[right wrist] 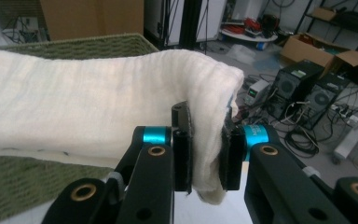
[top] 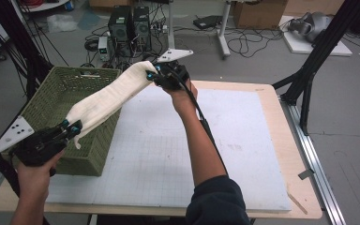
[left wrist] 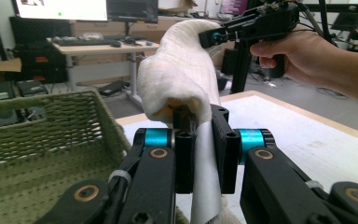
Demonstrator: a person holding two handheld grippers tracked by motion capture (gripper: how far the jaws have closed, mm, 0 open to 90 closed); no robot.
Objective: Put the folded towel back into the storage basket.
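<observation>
Table (top: pixel 272 140) first: a pale wooden top with a white gridded mat (top: pixel 168 154) covering most of it, seen from the high view. On the table's left end sits a green woven basket (top: pixel 51 103), open at the top, with its near right corner overlapping the edge of the mat.

Stretched in the air over the basket's right side is a cream cloth (top: pixel 108 96), folded into a long band. Its long axis runs on a diagonal, from the near left end low by the basket's front corner up to the far right end, which is higher and farther from the person. The band sags only slightly and touches neither the mat nor, as far as can be told, the basket rim.

The left gripper (top: pixel 72 127), held in the person's left hand (top: pixel 33 178), grips the near, lower end; in the left gripper view its jaws are clamped on the cloth, with a strip of it hanging down between them. The right gripper (top: pixel 153 75), in the right hand (top: pixel 180 96) with the forearm reaching across the mat, is clamped on the far, upper end; the right gripper view shows the folded end squeezed between its jaws, the band running away to the left above the basket.
</observation>
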